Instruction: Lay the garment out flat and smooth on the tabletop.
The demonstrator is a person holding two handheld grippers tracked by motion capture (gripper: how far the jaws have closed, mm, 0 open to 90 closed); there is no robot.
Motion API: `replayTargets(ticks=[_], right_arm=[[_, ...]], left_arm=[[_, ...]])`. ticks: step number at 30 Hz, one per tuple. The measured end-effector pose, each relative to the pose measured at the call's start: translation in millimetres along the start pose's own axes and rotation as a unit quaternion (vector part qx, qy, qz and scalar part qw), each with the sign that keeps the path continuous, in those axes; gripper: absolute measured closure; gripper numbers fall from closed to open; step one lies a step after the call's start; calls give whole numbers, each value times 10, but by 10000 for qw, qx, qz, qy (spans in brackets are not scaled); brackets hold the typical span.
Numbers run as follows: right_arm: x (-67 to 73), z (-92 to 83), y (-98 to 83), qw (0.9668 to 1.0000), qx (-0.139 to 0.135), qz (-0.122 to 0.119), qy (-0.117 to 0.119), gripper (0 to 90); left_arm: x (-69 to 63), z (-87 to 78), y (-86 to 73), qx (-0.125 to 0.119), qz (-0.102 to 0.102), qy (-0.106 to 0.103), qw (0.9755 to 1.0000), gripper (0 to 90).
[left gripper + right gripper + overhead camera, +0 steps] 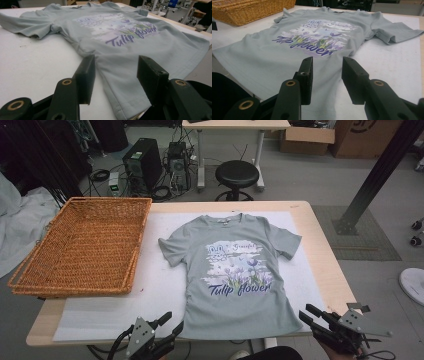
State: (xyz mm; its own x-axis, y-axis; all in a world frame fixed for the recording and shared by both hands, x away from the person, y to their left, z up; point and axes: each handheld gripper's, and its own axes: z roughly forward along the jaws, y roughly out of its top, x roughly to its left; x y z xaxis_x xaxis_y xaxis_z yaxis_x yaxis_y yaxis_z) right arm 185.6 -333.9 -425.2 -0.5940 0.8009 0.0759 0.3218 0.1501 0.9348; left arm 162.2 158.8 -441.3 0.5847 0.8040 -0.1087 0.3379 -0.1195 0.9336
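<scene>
Tee on white mat, stool behind

T-shirt flat on table — both claws seemingly off hem.

The high view looks down from above; both low, close gripper views share the T-shirt.
</scene>
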Motion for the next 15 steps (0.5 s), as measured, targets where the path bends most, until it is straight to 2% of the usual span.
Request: replayTargets(ticks=[7, 12, 13, 14, 15], right_arm=[[-15, 51, -50, 10000, -8, 47, -32, 559], [-5, 127, -204, 9997, 79, 184, -131, 523], [12, 187, -300, 9991, 263, 253, -204, 543], [12, 187, -300, 9991, 263, 253, -204, 543], [27, 255, -416, 9979, 545, 318, -132, 661]], left_arm=[[-17, 55, -3, -25, -20, -14, 10000, 484], [-78, 169, -117, 126, -49, 48, 9999, 474], [-87, 202, -148, 174, -90, 70, 9998, 487], [-98, 238, -177, 246, -122, 126, 9995, 487], [-112, 275, -205, 357, -124, 207, 9991, 589]])
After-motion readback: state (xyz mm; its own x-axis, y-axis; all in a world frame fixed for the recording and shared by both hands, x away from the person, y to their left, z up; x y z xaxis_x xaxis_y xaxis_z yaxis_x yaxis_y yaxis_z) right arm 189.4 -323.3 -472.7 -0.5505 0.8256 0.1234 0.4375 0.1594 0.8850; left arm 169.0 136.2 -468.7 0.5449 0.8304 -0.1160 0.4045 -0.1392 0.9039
